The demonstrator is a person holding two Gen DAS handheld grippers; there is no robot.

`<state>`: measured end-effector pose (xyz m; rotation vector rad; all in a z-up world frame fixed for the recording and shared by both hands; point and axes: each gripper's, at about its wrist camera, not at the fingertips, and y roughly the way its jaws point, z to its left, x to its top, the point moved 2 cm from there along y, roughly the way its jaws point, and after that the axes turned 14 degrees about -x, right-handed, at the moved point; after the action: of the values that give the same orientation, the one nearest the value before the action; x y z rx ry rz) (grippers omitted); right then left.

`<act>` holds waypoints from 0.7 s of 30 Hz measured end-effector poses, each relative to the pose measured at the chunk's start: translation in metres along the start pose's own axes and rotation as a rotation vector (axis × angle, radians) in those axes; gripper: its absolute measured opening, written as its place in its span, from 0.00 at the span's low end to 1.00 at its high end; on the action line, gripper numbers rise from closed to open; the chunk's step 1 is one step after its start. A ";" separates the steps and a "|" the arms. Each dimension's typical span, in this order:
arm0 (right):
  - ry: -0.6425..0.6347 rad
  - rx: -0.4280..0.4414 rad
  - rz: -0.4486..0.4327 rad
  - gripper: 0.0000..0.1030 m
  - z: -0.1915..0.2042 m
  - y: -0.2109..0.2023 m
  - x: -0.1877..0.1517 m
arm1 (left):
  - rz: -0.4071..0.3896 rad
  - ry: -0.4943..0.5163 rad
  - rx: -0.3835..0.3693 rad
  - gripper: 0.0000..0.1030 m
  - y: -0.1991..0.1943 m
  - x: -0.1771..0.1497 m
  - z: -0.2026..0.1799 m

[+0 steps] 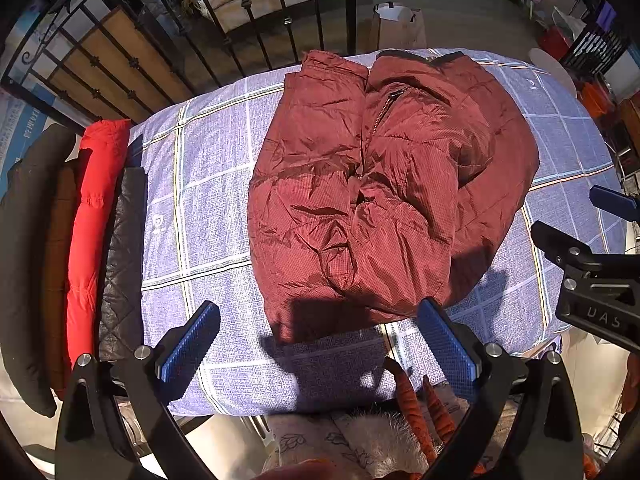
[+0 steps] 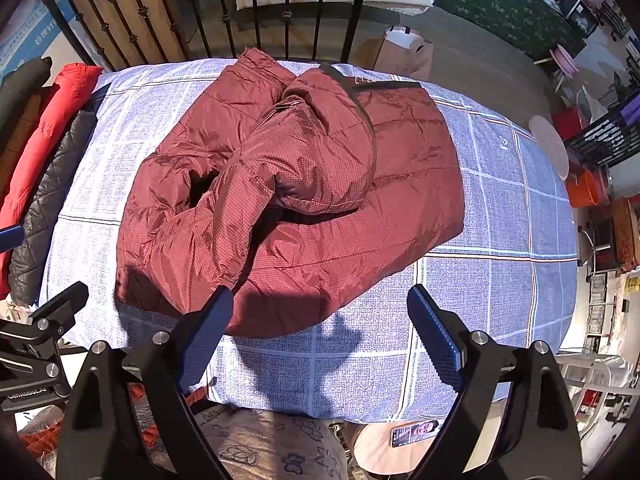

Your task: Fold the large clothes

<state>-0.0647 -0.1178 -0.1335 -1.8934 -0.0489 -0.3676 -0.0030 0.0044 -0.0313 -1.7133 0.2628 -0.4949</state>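
Observation:
A dark red puffer jacket (image 1: 372, 184) lies partly folded on a table with a blue checked cloth (image 1: 208, 184); it also shows in the right wrist view (image 2: 304, 208), with its sleeves and hood laid over the body. My left gripper (image 1: 320, 344) is open and empty, above the table's near edge just short of the jacket's hem. My right gripper (image 2: 320, 328) is open and empty, above the near edge by the jacket's hem. The right gripper shows at the right edge of the left wrist view (image 1: 592, 264).
Several folded garments, red (image 1: 96, 216), brown, black and quilted grey (image 1: 120, 264), lie stacked along the table's left side. A black metal railing (image 1: 256, 20) stands behind the table. A paper bag (image 1: 396, 24) sits on the floor beyond. A phone (image 2: 416, 432) lies below the near edge.

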 end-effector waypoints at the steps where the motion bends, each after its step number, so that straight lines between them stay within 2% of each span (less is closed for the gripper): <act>1: 0.001 0.000 0.000 0.85 0.000 0.000 0.000 | 0.000 0.000 0.000 0.94 0.000 0.000 0.000; 21: -0.003 0.008 0.016 0.85 0.000 0.009 0.001 | 0.020 -0.008 -0.003 0.94 0.005 0.002 0.003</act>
<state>-0.0624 -0.1209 -0.1411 -1.8857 -0.0370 -0.3533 0.0001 0.0053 -0.0359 -1.7137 0.2740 -0.4730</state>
